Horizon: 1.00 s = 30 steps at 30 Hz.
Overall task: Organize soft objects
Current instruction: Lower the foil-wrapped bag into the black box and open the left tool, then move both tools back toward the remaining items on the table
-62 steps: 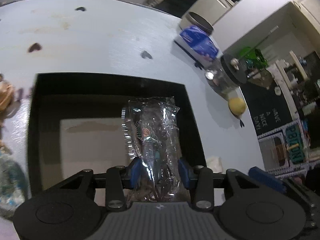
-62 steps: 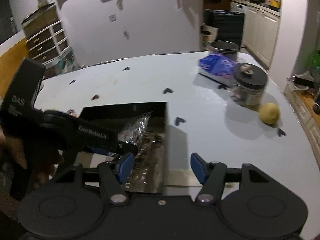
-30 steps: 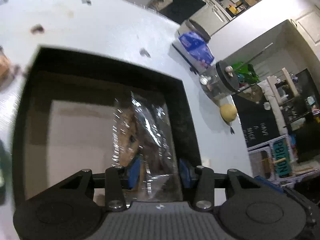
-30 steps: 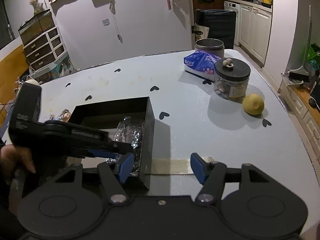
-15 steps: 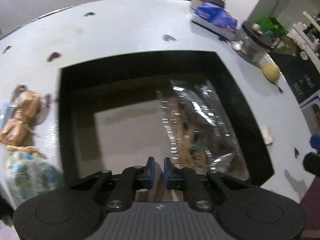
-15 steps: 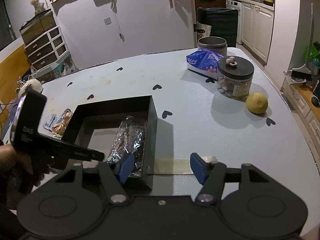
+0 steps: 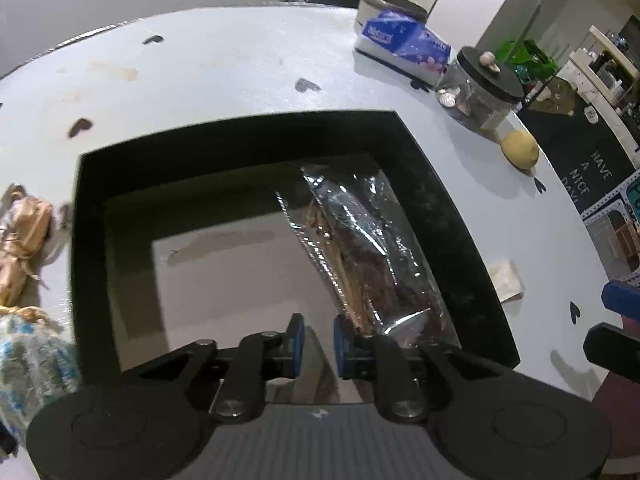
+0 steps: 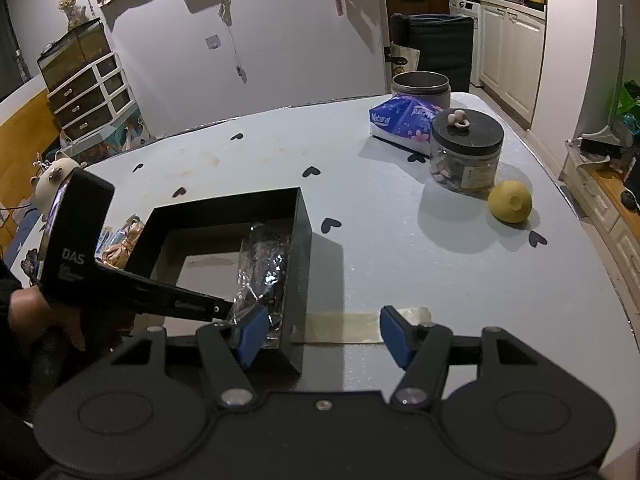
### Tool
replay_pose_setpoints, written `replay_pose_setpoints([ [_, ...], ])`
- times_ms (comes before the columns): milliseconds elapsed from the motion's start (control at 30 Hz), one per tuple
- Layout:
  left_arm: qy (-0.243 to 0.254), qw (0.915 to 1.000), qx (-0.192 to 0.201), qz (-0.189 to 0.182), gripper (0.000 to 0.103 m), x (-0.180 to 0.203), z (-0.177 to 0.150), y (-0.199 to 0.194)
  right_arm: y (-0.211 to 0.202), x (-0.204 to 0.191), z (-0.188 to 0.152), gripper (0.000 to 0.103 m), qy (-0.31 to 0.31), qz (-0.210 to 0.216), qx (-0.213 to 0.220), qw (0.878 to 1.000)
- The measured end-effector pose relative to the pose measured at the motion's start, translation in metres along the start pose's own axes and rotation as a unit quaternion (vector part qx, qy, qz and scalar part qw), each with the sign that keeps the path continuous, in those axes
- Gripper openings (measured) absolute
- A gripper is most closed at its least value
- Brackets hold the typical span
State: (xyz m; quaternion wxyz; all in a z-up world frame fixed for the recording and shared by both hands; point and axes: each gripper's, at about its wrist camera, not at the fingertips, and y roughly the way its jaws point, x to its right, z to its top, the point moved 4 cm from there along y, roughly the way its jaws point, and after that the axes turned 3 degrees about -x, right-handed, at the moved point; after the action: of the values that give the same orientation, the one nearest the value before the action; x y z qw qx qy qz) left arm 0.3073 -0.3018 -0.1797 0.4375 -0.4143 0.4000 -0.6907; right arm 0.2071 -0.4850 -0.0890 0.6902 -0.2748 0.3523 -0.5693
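Left wrist looks steeply down into the black box (image 7: 440, 208); right wrist, shallower, shares it (image 8: 224, 210).

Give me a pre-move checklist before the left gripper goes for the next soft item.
1. Bag inside box, along its right wall: ok.
2. Left gripper empty, fingers nearly closed with a small gap: ok, but open wider before grasping.
3. Left gripper clear of the box: not ok, it sits over the near rim.
4. Next items, tan bundle and blue-white bundle, lie outside left of the box: ok.
5. Right gripper open, empty: ok.
6. Free floor in the box for more: ok.
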Motion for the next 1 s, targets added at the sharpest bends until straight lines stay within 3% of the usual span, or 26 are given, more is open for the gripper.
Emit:
replay_pose_setpoints([
  [200, -0.010, 0.9995, 0.028, 0.010, 0.036, -0.007, -0.007, -0.024, -0.007, -0.007, 0.001, 0.063, -0.008, 0.012, 0.021, 1.000],
  [300, -0.015, 0.9987, 0.048, 0.010, 0.046, -0.007, -0.011, -0.041, -0.011, -0.011, 0.002, 0.063, -0.012, 0.014, 0.037, 0.999],
  [367, -0.016, 0.9979, 0.062, 0.010, 0.057, -0.006, -0.014, -0.051, -0.015, -0.013, 0.003, 0.065, -0.013, 0.016, 0.047, 0.999],
  [633, -0.025, 0.9916, 0.127, 0.011, 0.084, -0.005, -0.032, -0.099, -0.028, -0.023, 0.005, 0.080, -0.028, 0.011, 0.086, 0.996],
  [1000, -0.051, 0.9798, 0.188, 0.044, 0.102, -0.019, -0.061, -0.144, -0.043, -0.034, 0.001, 0.099, -0.038, -0.004, 0.133, 0.990],
])
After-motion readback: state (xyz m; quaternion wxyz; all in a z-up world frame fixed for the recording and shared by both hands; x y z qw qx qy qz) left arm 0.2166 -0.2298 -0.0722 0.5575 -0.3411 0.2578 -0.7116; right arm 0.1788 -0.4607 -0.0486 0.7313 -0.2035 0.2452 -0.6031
